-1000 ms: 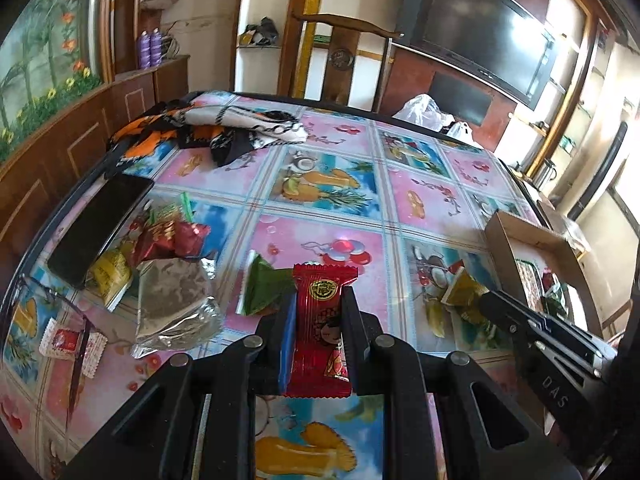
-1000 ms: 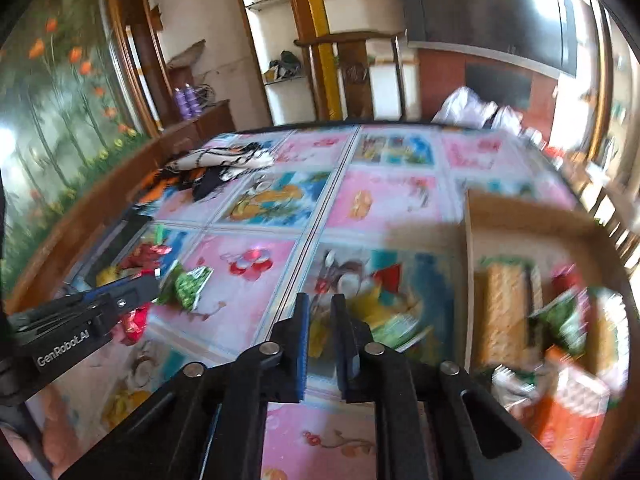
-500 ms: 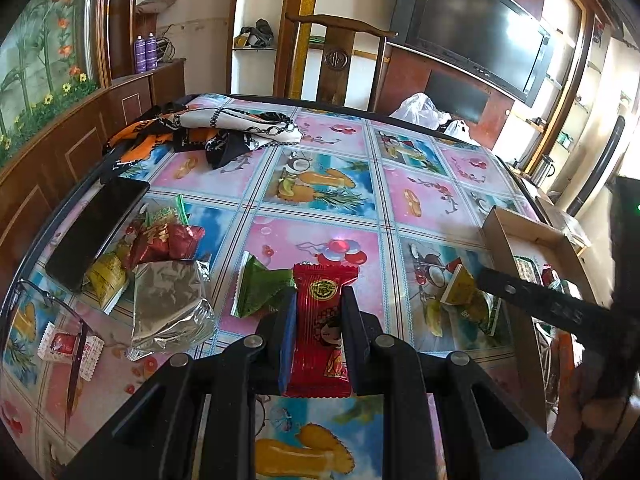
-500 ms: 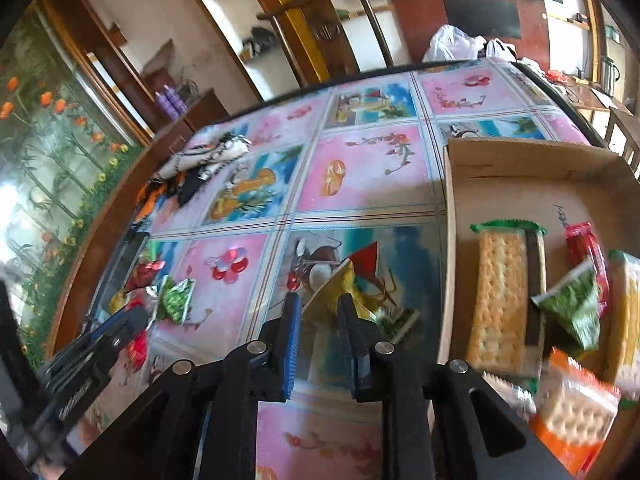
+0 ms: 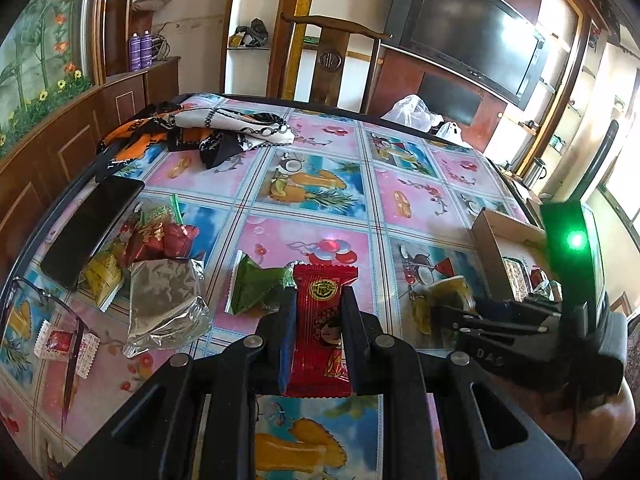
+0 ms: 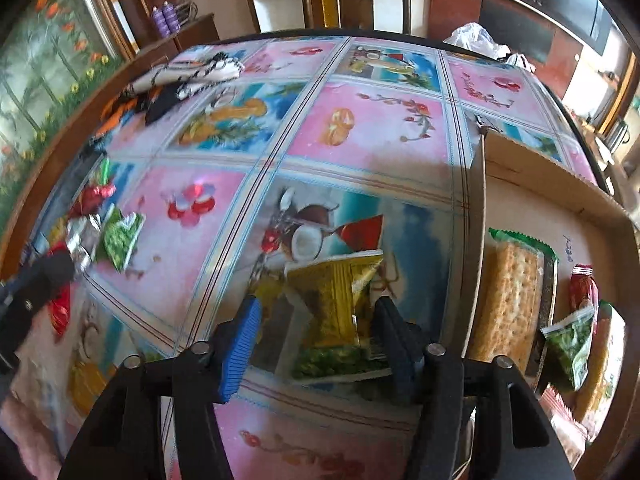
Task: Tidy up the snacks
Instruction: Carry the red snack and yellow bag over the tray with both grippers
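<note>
Right wrist view blurred: right gripper [image 6: 316, 328] jaws just opening astride yellow packet [image 6: 340, 300]; left gripper [image 5: 316, 312] clamping red candy [image 5: 320, 332].

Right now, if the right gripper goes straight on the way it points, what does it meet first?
Most likely the yellow snack packet lying on the table; it sits between the open jaws of the right gripper, though depth is unclear.

cardboard box [image 6: 540, 176] cut off right, left gripper [image 6: 36, 280] blurred

Red snack [image 5: 320, 328] clamped upright; yellow packet [image 6: 340, 312] flat
</note>
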Action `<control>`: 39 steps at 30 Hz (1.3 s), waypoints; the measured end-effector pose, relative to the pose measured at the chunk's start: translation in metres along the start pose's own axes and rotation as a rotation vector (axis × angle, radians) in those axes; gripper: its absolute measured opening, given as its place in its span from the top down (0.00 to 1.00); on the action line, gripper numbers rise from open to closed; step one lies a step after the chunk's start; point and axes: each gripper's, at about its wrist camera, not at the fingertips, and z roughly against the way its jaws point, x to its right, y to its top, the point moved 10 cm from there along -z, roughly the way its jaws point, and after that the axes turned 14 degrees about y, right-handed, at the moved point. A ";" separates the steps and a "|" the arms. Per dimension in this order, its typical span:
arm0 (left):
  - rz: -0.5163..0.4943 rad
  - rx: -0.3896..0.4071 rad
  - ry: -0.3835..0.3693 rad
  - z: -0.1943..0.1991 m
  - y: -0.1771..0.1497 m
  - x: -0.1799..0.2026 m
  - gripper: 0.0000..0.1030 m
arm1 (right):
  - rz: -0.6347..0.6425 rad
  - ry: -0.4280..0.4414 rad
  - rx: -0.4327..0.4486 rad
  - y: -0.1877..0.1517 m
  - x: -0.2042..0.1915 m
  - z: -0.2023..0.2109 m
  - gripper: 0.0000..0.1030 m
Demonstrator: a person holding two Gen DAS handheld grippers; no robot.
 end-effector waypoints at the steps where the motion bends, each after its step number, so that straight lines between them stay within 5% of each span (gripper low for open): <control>1: 0.000 -0.003 0.001 -0.001 0.000 0.000 0.81 | 0.022 -0.019 0.007 -0.001 -0.002 0.001 0.64; 7: -0.003 0.013 -0.007 0.003 0.001 0.002 0.81 | 0.022 0.012 0.139 -0.001 -0.014 0.029 0.72; 18: -0.071 0.150 -0.063 0.027 0.007 0.027 0.81 | -0.081 0.230 0.444 0.014 -0.007 0.102 0.72; 27: -0.132 0.256 -0.138 0.053 0.005 0.051 0.81 | -0.161 0.286 0.500 0.015 0.017 0.125 0.72; 39: -0.201 0.189 -0.217 0.061 -0.022 0.104 0.81 | -0.342 0.231 0.619 -0.001 0.114 0.176 0.72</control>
